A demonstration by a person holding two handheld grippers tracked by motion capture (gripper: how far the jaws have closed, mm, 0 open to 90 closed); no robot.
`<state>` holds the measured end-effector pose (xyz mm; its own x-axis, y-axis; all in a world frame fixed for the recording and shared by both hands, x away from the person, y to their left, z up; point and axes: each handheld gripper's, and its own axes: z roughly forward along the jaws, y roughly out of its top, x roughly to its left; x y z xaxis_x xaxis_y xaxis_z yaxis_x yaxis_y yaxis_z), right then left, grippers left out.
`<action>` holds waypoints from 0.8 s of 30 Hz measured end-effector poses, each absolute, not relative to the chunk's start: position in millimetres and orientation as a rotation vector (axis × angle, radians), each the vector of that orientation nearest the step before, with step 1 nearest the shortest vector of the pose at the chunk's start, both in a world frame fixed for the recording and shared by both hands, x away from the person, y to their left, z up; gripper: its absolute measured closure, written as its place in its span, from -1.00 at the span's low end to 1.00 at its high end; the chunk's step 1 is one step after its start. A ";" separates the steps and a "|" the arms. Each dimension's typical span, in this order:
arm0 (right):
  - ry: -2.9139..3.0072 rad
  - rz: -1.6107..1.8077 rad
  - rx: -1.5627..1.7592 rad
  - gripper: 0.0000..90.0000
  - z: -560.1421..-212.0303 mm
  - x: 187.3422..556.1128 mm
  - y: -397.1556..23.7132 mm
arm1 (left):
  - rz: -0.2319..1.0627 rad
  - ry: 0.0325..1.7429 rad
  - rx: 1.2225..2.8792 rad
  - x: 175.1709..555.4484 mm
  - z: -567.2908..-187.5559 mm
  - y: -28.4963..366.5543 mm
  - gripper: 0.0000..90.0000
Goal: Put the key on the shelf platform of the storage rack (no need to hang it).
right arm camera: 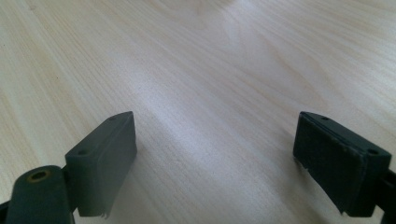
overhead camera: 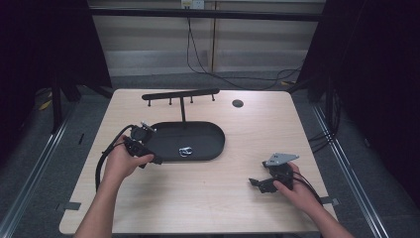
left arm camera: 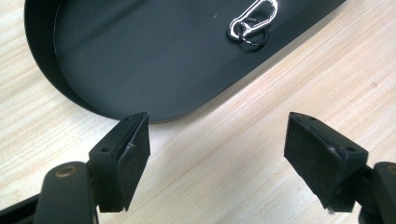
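Light wood-grain table (overhead camera: 208, 198), rounded corners, standing on grey floor (overhead camera: 44, 148). Directly on it: black oval tray (overhead camera: 198, 131) w/ low rim, left of centre, long axis running left-right. Thin black post rises at tray's far edge & carries a horizontal black bar (overhead camera: 181, 94) w/ small pegs hanging under it. Small dark round hole or cap (overhead camera: 237, 103) sits in the tabletop near far edge, right of the bar; can't tell which. Grey tape tabs (overhead camera: 69, 206) stick at left & right table edges near the front.
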<state>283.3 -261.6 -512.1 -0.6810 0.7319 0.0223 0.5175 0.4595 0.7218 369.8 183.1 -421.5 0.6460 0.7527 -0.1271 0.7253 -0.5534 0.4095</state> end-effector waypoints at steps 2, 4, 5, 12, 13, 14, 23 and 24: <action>2.422 1.047 1.068 -0.71 -512.1 283.3 -261.6 | 0.083 1.158 2.432 368.6 -422.1 185.1 -0.52; 2.421 1.047 1.068 -0.71 -512.1 283.3 -261.6 | 0.084 1.156 2.431 367.6 -422.5 187.4 -0.55; 2.421 1.047 1.068 -0.71 -512.1 283.3 -261.6 | 0.084 1.157 2.429 366.9 -422.8 188.1 -0.55; 2.421 1.047 1.068 -0.71 -512.1 283.3 -261.6 | 0.086 1.164 2.409 363.1 -423.9 193.5 -0.58; 2.422 1.047 1.068 -0.71 -512.1 283.3 -261.6 | 0.088 1.157 2.414 363.0 -424.2 194.4 -0.58; 2.421 1.047 1.069 -0.71 -512.1 283.3 -261.6 | 0.088 1.162 2.408 362.2 -425.0 194.6 -0.58; 2.421 1.047 1.069 -0.71 -512.0 283.2 -261.6 | 0.090 1.172 2.412 358.8 -430.8 202.8 -0.61; 2.421 1.047 1.068 -0.71 -512.1 283.3 -261.6 | 0.087 1.184 2.399 357.8 -431.6 203.1 -0.61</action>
<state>283.3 -261.6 -512.1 -0.6810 0.7319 0.0224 0.5176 0.4596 0.7218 357.8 203.1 -431.6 0.6271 0.7656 -0.1435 0.7365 -0.5229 0.4292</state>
